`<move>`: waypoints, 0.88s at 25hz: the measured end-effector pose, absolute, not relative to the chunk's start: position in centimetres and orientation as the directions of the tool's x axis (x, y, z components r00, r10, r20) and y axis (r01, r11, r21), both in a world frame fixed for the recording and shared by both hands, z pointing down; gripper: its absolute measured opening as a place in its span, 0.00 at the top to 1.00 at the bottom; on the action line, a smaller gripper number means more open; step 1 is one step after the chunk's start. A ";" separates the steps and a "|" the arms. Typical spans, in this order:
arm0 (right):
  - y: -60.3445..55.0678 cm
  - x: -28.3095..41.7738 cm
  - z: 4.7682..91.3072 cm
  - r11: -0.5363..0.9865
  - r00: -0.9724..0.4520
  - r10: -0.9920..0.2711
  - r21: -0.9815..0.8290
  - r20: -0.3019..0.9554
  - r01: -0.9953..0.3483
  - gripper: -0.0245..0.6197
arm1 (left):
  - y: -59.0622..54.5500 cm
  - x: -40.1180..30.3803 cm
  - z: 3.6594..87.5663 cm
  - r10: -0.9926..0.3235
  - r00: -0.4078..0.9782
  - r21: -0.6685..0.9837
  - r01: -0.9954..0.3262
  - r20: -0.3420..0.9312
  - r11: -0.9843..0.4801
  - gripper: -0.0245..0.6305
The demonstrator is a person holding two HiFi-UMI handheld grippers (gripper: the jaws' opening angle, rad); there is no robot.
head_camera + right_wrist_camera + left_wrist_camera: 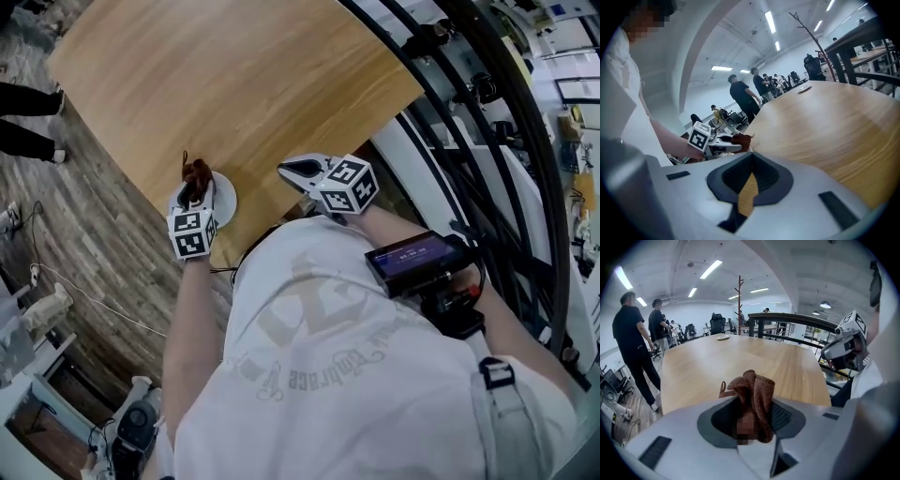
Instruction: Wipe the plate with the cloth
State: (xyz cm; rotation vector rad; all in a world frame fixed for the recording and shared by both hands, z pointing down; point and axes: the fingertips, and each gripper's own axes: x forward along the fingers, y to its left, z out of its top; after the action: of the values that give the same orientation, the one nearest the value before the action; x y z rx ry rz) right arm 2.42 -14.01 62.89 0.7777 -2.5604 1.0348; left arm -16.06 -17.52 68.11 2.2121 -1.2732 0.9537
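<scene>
Head view: the left gripper (194,192) is at the table's (234,84) near edge, over a white plate (228,200), with a brown cloth (197,172) sticking out of its tip. I can't tell whether the cloth touches the plate. The right gripper (298,172) is near it on the right, over bare wood. A device (412,255) with a lit screen is at the person's chest. Its digits and the print on the shirt (309,356) are too small to read.

Left gripper view: the jaws are clamped on the cloth (753,397), which is bunched upright between them. The gripper body hides the plate. Only this view shows two people (635,343) beside the table and a coat stand (739,296). A far plate (723,337) lies at the table's other end.

Right gripper view: the jaws are drawn almost together, holding nothing, with a sliver of wood showing between them. The left gripper's cube (699,138) bears only black-and-white squares, no lettering.
</scene>
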 end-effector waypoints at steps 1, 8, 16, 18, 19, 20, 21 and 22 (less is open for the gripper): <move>-13.9 2.3 63.0 0.602 -0.822 -0.374 -0.561 0.431 -0.568 0.94 | -17.3 -15.5 68.0 -0.578 0.365 0.028 -0.861 0.730 -0.507 0.70; -12.9 1.4 63.4 0.623 -0.839 -0.348 -0.566 0.418 -0.540 0.94 | -14.0 -12.2 67.8 -0.522 0.459 0.092 -0.807 0.719 -0.583 0.70; -11.7 -1.0 62.8 0.654 -0.856 -0.302 -0.562 0.420 -0.506 0.94 | -9.7 -12.1 67.2 -0.480 0.491 0.125 -0.782 0.727 -0.611 0.70; -11.6 -1.7 62.7 0.669 -0.865 -0.283 -0.561 0.415 -0.488 0.94 | -8.7 -12.8 67.3 -0.489 0.476 0.121 -0.796 0.731 -0.593 0.70; -11.6 -2.0 62.8 0.675 -0.868 -0.274 -0.561 0.413 -0.480 0.94 | -8.3 -13.2 67.4 -0.493 0.466 0.117 -0.803 0.735 -0.584 0.70; -11.6 -2.3 62.8 0.680 -0.872 -0.265 -0.561 0.412 -0.472 0.94 | -7.9 -13.6 67.5 -0.498 0.453 0.112 -0.812 0.739 -0.572 0.70; -11.7 -2.6 62.9 0.686 -0.875 -0.256 -0.561 0.411 -0.464 0.94 | -7.6 -14.2 67.7 -0.506 0.439 0.107 -0.824 0.743 -0.557 0.70; -11.7 -2.9 62.9 0.691 -0.878 -0.247 -0.561 0.409 -0.456 0.94 | -7.4 -14.8 67.7 -0.515 0.422 0.102 -0.837 0.746 -0.538 0.70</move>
State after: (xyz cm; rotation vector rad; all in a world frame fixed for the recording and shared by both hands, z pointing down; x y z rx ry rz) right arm -2.89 -11.72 62.95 0.5562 -2.6011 0.9818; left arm -14.81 -7.40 67.72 2.2177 -1.1447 0.9269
